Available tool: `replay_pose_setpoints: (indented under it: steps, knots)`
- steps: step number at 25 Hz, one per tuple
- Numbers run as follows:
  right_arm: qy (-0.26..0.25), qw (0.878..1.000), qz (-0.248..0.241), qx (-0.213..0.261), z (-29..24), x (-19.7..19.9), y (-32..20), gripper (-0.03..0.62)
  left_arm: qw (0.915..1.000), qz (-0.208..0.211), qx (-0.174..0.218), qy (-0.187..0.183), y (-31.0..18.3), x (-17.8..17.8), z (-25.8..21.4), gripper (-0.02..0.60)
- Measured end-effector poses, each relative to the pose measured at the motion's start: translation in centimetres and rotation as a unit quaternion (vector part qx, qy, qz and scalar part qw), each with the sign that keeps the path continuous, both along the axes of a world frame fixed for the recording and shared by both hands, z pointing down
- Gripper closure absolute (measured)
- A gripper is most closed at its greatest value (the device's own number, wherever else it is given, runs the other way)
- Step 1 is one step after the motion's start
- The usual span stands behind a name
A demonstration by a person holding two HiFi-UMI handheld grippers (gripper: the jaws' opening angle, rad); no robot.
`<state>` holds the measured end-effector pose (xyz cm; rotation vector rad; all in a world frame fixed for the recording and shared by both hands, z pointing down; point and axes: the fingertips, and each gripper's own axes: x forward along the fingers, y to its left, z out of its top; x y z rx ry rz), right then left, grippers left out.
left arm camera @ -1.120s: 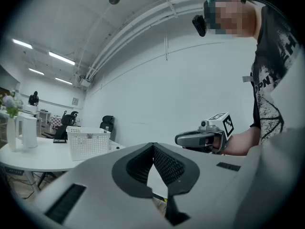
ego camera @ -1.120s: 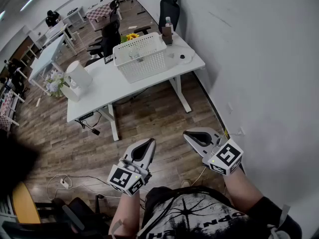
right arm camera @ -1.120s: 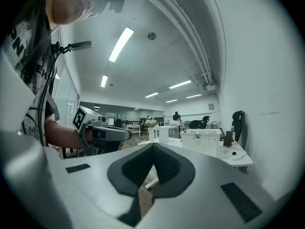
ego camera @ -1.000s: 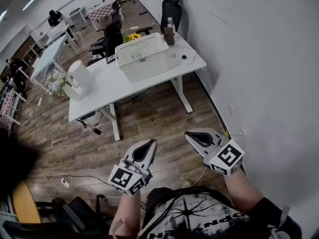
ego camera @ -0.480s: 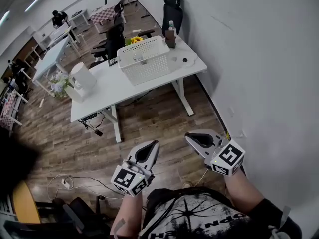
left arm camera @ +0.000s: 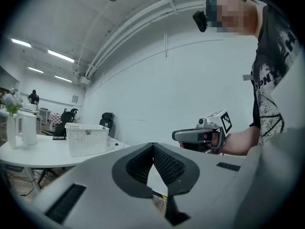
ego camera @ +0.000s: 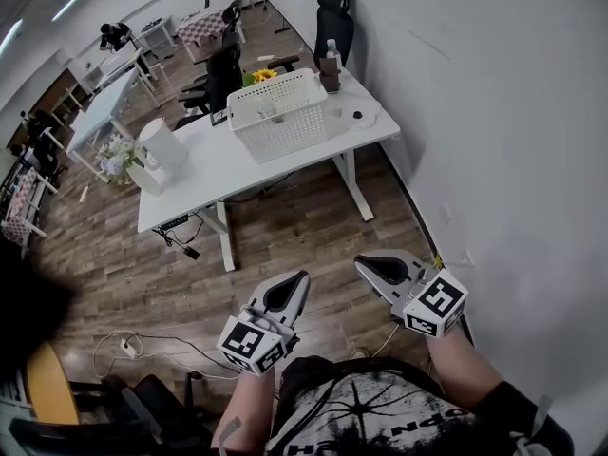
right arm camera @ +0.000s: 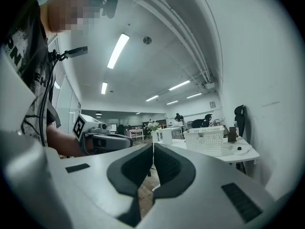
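L gripper (ego camera: 298, 281) and R gripper (ego camera: 365, 265): both held low, close to the person's body, side by side but apart, tips pointing far-left toward the room. Jaws pressed together on both, per each gripper view. Nothing between them, nothing touched.

Nearest thing is the wood floor (ego camera: 285, 231) under them. A thin cable (ego camera: 142, 342) runs over it near-left.

Progress, judged from how things lie: no contact w/ any object. All items sit on the tabletop (ego camera: 223, 169), well apart from both grippers, at far centre.

On tabletop:
- white mesh basket (ego camera: 283, 114), upright, centre-right
- white jug (ego camera: 161, 144) at left end, flowers (ego camera: 112, 157) just beside it
- small plate w/ dark item (ego camera: 357, 115) at right end
- bottle (ego camera: 332, 53) at far right corner, next to a brown box (ego camera: 330, 75)
- sunflower (ego camera: 260, 75) behind basket

Around: black office chair (ego camera: 334, 9) against the white wall (ego camera: 494, 112); more desks and chairs far-left; a person there, too small to detail. Yellow seat (ego camera: 43, 388) near-left.

In the way: open floor between grippers and tabletop; desk legs and cable only.
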<state>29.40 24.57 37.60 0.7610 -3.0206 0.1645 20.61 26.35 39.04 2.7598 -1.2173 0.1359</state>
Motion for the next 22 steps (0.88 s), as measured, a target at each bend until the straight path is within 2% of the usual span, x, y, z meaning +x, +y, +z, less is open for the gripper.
replay_pose_setpoints:
  steps: [7, 13, 22]
  knots:
    - [-0.007, 1.000, -0.008, -0.010, 1.0, -0.9, -0.9, 0.571, 0.9999, -0.004, -0.012, 0.004, -0.8, -0.5, 1.1, 0.571]
    - [0.000, 1.000, -0.009, -0.014, 1.6, -2.7, -2.7, 0.571, 0.9998, -0.009, -0.018, 0.008, -2.5, -2.3, 1.9, 0.571]
    - [-0.009, 1.000, 0.005, -0.025, 1.5, -6.1, -9.3, 0.571, 0.9996, 0.003, -0.021, 0.019, -8.8, -5.7, 2.2, 0.571]
